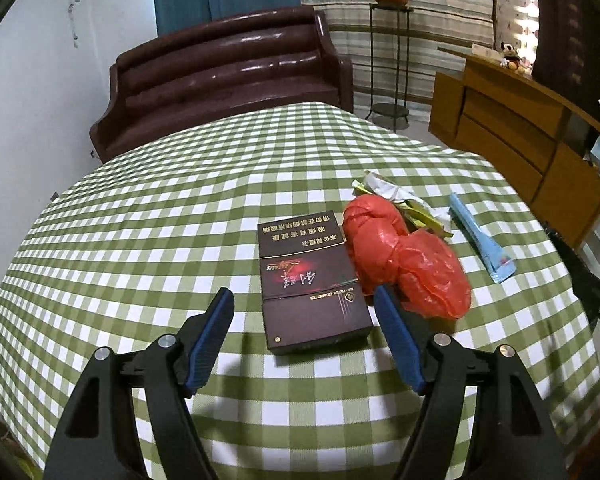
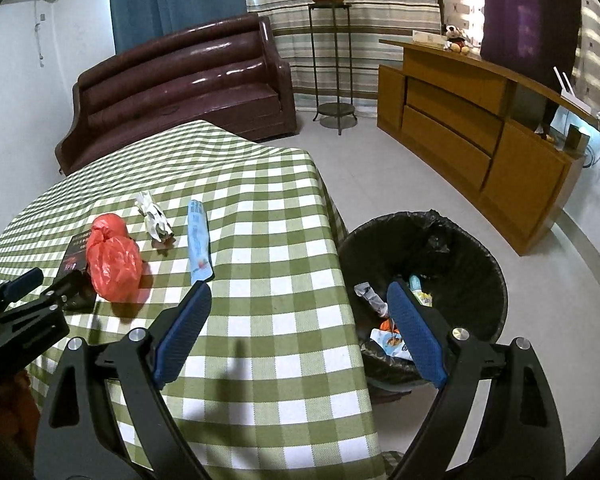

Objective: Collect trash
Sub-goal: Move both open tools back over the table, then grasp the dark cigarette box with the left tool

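My left gripper [image 1: 304,296] hangs over the checked worktop [image 1: 140,216], fingers [image 1: 216,320] spread wide, holding nothing. Between the two blue pads lies the dark cigarette box [image 1: 308,276], flat on the cloth, its near end framed by my fingers, though neither pad touches it as far as I can see. My right-side pad sits just in front of the red plastic bag [image 1: 404,256], which is bunched up and touching the box's edge. Behind the bag there's a crumpled white and yellow wrapper [image 1: 392,196], and beside that a long light blue packet [image 1: 480,236] lying flat.

Over on the other side, my right gripper [image 2: 300,296] is also wide open and empty, one finger [image 2: 180,328] above the worktop's edge, the other above the bin [image 2: 472,248]. That bin stands on the floor just beside the worktop, lined with a black bag, with a few wrappers [image 2: 388,340] already inside. From here I see the blue packet just beyond my left-side pad, the red bag further left, and my left gripper near the box.
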Motion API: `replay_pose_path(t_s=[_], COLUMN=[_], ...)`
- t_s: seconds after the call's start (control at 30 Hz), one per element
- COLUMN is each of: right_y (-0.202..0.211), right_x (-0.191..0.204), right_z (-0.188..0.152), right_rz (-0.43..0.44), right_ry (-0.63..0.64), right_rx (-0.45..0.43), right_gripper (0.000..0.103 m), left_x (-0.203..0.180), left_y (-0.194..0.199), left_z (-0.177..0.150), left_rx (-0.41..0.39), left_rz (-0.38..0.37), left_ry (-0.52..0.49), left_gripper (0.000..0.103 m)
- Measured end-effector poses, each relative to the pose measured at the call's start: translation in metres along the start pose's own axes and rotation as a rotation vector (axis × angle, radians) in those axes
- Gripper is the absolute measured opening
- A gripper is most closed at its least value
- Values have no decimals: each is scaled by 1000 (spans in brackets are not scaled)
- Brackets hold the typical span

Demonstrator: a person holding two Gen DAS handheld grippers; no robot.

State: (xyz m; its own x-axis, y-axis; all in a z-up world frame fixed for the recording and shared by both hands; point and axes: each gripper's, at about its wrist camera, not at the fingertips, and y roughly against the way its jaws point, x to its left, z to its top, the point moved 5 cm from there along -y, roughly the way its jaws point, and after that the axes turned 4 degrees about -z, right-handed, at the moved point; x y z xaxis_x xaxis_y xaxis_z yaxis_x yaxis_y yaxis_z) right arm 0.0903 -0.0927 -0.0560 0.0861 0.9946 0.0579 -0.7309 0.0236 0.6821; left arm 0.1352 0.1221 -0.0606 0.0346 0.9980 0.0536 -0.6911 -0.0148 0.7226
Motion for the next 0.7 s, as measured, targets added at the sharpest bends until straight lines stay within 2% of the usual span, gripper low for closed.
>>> replay_pose_path(t_s=[0.2, 0.3, 0.63, 0.7], right_y=[-4, -7, -9, -9], right_x=[0, 2, 21, 27], right_z=[-2, -2, -1, -1], right_rz=[3, 7, 28, 35], right_ry=[1, 4, 27, 38], right_rx=[10, 14, 17, 18], right_gripper=[87, 87, 87, 87], left_x=[10, 14, 30, 32], left_y=[-11, -13, -2, -2], left_z=[0, -3, -12, -11], left_rx=[42, 62, 62, 66], left_rz=[-25, -48, -46, -51], left_ry=[33, 44, 40, 45], left_gripper=[71, 55, 56, 63])
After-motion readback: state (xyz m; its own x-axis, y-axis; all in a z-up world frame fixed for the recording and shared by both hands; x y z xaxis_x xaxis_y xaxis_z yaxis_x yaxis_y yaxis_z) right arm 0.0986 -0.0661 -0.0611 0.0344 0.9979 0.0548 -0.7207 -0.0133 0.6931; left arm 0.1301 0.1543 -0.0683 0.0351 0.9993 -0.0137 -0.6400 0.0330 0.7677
